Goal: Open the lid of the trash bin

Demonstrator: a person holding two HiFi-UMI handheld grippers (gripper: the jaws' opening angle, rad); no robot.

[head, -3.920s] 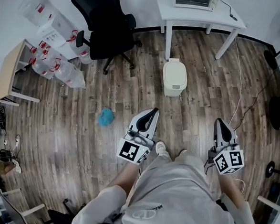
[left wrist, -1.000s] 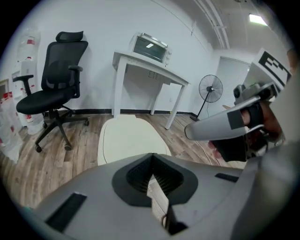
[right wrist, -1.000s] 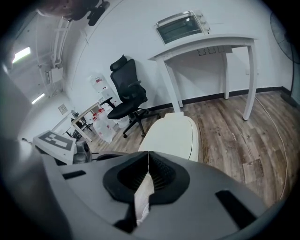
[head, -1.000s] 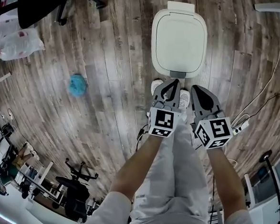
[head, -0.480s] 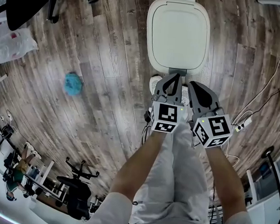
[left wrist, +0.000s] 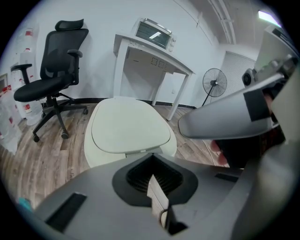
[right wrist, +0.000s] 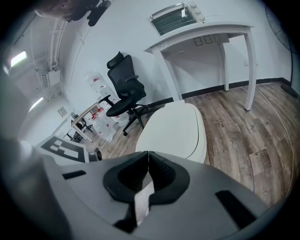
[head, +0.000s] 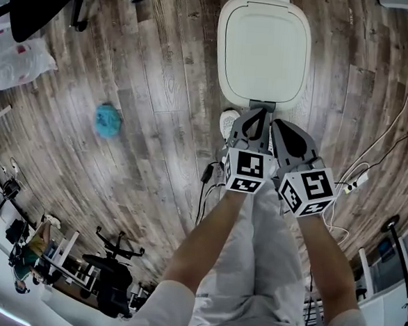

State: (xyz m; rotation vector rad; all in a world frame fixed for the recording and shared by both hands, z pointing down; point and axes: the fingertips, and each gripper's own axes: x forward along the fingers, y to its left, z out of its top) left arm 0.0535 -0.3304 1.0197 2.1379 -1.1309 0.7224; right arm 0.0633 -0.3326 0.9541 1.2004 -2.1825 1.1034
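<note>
left gripper (head: 259, 116), right gripper (head: 279, 126): jaws pressed together, side by side at front edge of cream plastic trash bin (head: 263, 48) (lid down).

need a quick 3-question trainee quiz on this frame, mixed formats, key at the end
1. True or false: the lid of the trash bin is raised.
2. Multiple choice: the left gripper and the right gripper are A) both shut with nothing between the jaws, B) both wide open, C) both clamped on a cloth.
3. Fill in: in the head view, the blue object lies on the floor to the bin's ____.
Key: 1 false; 2 A; 3 left.
</note>
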